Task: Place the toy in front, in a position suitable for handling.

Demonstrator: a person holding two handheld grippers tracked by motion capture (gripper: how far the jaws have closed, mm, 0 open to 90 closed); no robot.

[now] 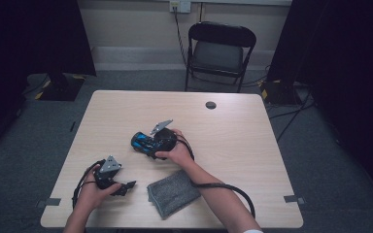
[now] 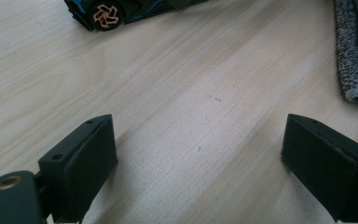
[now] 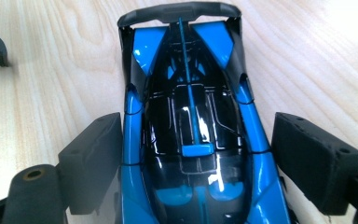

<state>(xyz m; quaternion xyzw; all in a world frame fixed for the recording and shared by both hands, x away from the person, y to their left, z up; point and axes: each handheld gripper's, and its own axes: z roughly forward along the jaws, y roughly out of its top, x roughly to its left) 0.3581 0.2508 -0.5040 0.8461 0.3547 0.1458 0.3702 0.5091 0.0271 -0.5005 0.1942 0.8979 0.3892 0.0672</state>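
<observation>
Wooden table (image 1: 233, 126): right gripper (image 3: 196, 158) jaws wide, loosely straddling the blue toy car (image 3: 191, 116); left gripper (image 2: 200, 168) open, empty.

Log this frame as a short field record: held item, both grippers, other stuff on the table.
work item: blue and black toy car, on the table
right gripper: jaws astride the car; right pad clear of it, left pad close, contact unclear
left gripper: open, nothing between its jaws, low over bare wood
cloth: grey folded cloth near the table's front edge, between the two hands
background: black folding chair beyond the table
</observation>
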